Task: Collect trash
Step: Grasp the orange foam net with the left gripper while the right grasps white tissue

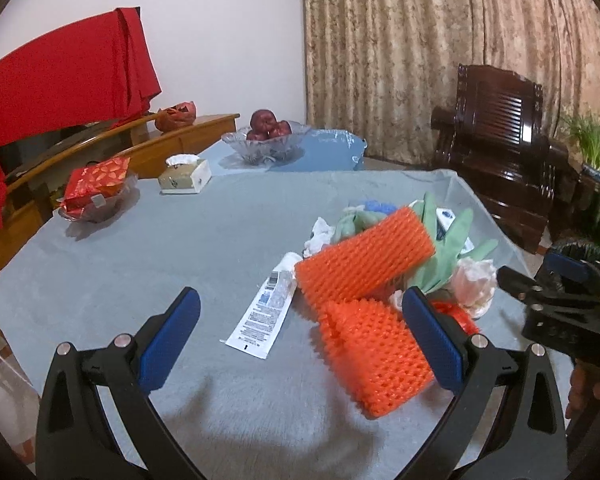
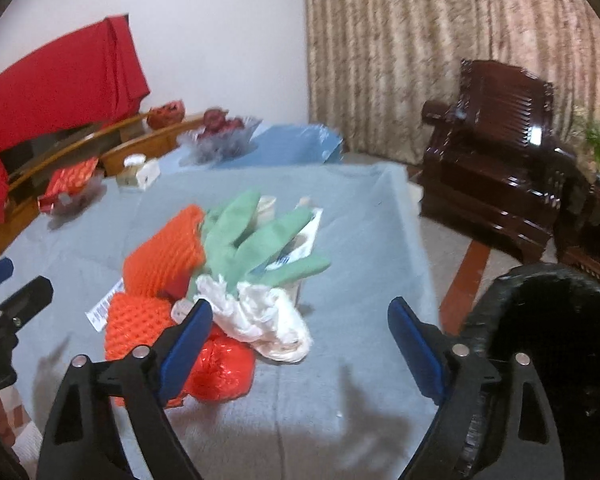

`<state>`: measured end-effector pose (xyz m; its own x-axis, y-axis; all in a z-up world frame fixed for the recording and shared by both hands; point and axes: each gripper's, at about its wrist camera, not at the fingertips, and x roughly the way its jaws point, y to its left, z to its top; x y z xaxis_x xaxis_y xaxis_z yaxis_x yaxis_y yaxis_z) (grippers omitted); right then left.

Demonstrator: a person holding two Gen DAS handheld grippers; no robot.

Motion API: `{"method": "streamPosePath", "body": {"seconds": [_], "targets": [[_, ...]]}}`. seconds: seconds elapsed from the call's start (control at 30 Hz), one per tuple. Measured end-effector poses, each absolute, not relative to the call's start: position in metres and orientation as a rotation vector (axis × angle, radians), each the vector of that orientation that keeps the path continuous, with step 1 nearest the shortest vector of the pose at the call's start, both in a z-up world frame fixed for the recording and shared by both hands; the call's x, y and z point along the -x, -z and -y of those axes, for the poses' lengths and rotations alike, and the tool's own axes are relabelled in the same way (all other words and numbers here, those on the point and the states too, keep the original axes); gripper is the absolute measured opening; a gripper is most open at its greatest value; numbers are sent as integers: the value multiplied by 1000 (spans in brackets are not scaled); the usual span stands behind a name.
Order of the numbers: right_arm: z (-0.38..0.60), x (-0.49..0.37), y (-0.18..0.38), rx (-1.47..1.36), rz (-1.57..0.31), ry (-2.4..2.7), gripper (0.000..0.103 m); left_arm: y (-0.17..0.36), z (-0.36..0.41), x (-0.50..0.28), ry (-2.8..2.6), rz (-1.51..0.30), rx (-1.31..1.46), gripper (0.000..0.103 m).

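we see the left gripper spread wide and empty over the grey tablecloth, with the trash pile just beyond: 2 orange foam nets, a flattened tube to their left and green gloves behind. the right gripper is also spread, gripping nothing, near a crumpled white bag and red wrapper. a black bin sits off the table's right edge.

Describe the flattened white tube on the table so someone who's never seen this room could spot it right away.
Start at the grey-blue table cloth and find the trash pile near its right edge. The flattened white tube lies at the pile's left fringe, its top tucked against the orange foam nets. It is the only flat, white piece with printed text and a barcode.
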<state>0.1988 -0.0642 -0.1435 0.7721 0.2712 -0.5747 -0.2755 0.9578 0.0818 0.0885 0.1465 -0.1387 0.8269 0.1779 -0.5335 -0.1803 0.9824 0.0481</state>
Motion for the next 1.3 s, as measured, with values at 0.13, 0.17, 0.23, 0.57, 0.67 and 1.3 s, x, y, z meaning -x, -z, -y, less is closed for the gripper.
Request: {"method": "streamPosePath", "body": {"seconds": [0.13, 0.17, 0.23, 0.57, 0.67, 1.3], "targets": [[57, -210, 157, 18, -672, -331, 76, 150, -152, -98, -197, -589, 16, 97], [57, -212, 159, 16, -677, -339, 70, 152, -153, -99, -196, -596, 17, 96], [56, -216, 162, 12, -698, -362, 59, 155, -154, -102, -197, -609, 17, 90], [50, -219, 171, 6, -745, -473, 15, 171, -142, -117, -124, -681, 44, 82], [57, -216, 166, -7, -732, -464, 14, 175, -133, -123, -96, -703, 49, 80], [84, -186, 147, -36, -686, -399, 14, 171, -114, -116, 2, -716, 71, 11]]}}
